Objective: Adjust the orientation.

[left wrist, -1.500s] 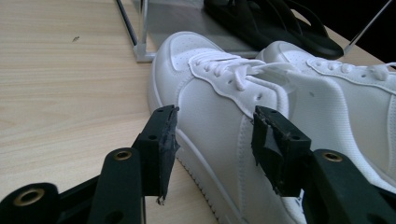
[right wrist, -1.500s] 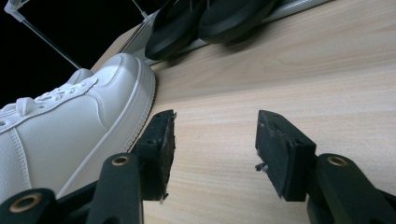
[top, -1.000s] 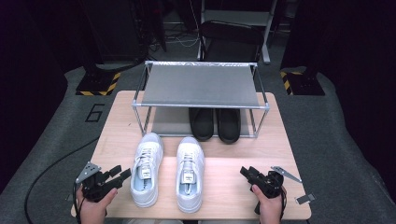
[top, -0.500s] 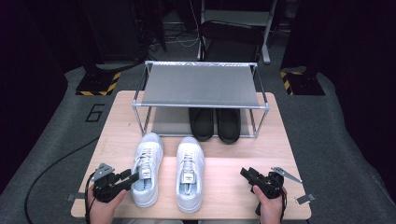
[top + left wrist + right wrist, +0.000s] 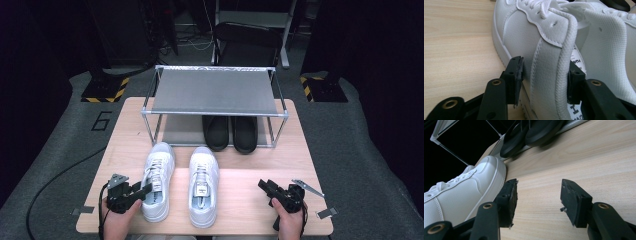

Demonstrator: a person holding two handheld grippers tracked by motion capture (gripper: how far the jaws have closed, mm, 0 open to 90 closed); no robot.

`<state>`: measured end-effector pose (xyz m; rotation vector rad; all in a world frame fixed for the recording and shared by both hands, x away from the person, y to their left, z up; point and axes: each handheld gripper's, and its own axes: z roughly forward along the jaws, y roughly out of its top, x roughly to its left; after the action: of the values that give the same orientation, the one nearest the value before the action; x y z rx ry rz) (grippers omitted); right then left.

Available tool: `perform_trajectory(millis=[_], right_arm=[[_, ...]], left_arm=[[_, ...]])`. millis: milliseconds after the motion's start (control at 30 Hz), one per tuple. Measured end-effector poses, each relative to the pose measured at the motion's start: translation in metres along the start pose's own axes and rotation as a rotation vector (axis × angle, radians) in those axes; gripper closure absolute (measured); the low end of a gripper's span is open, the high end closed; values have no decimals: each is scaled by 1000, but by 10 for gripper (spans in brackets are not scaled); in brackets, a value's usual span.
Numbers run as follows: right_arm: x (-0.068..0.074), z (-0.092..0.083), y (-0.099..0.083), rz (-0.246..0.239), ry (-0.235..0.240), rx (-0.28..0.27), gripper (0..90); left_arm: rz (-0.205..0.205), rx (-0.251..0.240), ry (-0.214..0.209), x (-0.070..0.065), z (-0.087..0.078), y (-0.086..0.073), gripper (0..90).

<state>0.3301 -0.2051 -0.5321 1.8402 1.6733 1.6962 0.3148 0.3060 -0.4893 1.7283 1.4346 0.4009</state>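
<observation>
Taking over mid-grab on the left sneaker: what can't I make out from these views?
- Left gripper view: whether the pads press the left sneaker's heel wall; the inner pad sits behind the collar.
- High view: the left gripper is too small to judge the grip.
- High view: the black shoes' toes, covered by the rack shelf.

From above our side of the table (image 5: 240, 186) we look forward and down, the rack (image 5: 215, 92) at twelve o'clock. Our left gripper view sits very close at a white shoe (image 5: 544, 62), facing along its heel side. Our right gripper view lies low over the tabletop, facing eleven o'clock. All three views share the white shoes.
</observation>
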Motion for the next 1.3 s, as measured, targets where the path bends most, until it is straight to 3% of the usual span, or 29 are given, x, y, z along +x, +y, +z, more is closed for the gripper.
perform_trajectory(millis=[100, 367, 500, 633, 867, 1133, 1167, 1300], right_arm=[[0, 0, 0, 10, 1, -1, 472], [-4, 1, -1, 36, 3, -2, 472], [-4, 1, -2, 35, 7, -6, 470], [-6, 2, -2, 42, 5, -5, 469], [-9, 1, -3, 67, 2, -6, 469], [-12, 3, -2, 85, 6, -12, 467], [-12, 6, -2, 75, 10, -2, 467], [-12, 6, -3, 80, 6, -1, 467]], left_arm=[[16, 9, 25, -3, 1, -3, 564], [37, 41, 40, -5, 2, 0, 576], [41, 34, 44, -5, 2, -1, 601], [40, 33, 89, -10, 1, -1, 664], [46, 30, 134, -13, 2, -1, 728], [42, 14, 134, -9, 1, -1, 777], [17, -6, 127, -6, 0, -2, 781], [13, 13, 107, -3, -1, -1, 776]])
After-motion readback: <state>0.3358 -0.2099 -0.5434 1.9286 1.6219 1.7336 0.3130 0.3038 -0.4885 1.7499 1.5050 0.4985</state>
